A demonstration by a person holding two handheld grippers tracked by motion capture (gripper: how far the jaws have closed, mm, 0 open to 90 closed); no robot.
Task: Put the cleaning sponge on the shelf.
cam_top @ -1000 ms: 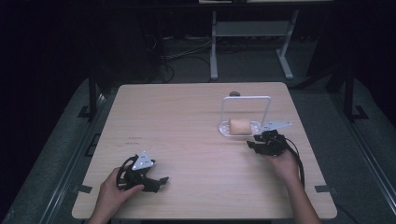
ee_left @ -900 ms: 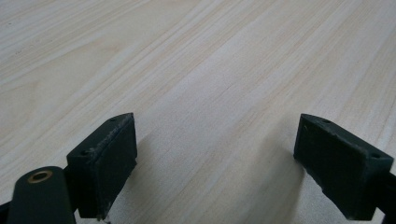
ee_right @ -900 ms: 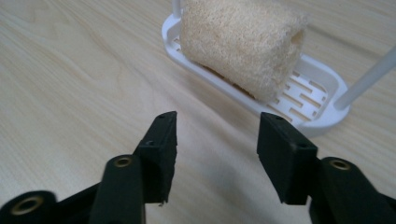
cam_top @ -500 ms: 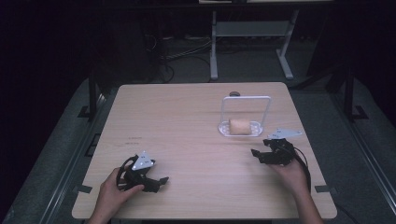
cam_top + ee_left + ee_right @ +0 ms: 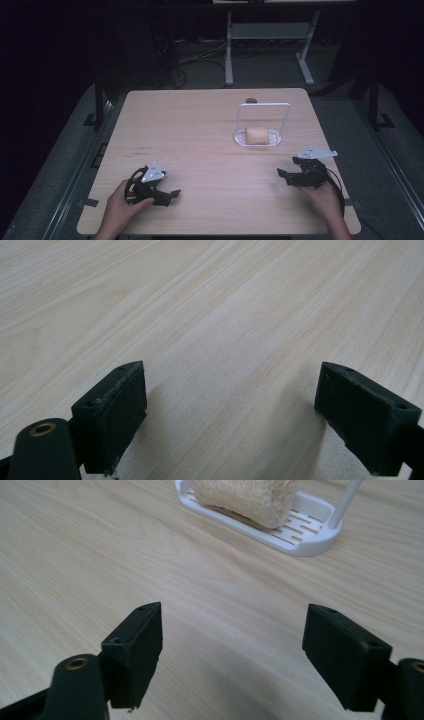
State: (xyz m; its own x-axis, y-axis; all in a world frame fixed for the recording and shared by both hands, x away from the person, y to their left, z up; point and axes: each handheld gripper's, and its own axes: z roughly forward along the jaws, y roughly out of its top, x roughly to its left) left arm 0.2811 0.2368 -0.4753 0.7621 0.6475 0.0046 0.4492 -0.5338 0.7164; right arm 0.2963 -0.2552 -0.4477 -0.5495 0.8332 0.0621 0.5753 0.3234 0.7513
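A tan sponge (image 5: 257, 135) lies on a white slotted rack (image 5: 274, 142) with a tall white hoop handle, right of the table's middle. The right gripper view has the sponge (image 5: 245, 497) on the rack (image 5: 305, 535) just ahead. My right gripper (image 5: 286, 175) rests near the front right, a short way in front of the rack; its jaws have just been opening and stand open with bare wood between them (image 5: 232, 650). My left gripper (image 5: 172, 194) sits at the front left, open over bare table (image 5: 230, 415).
The wooden table (image 5: 190, 130) is bare across its left and middle. A small dark round fitting (image 5: 251, 100) sits at the far edge behind the rack. Beyond the table are a white metal stand (image 5: 265, 35) and cables on a dark floor.
My right gripper has drawn back from the rack toward the front right edge, and its jaws have widened. The sponge stays on the rack. The left gripper has not moved.
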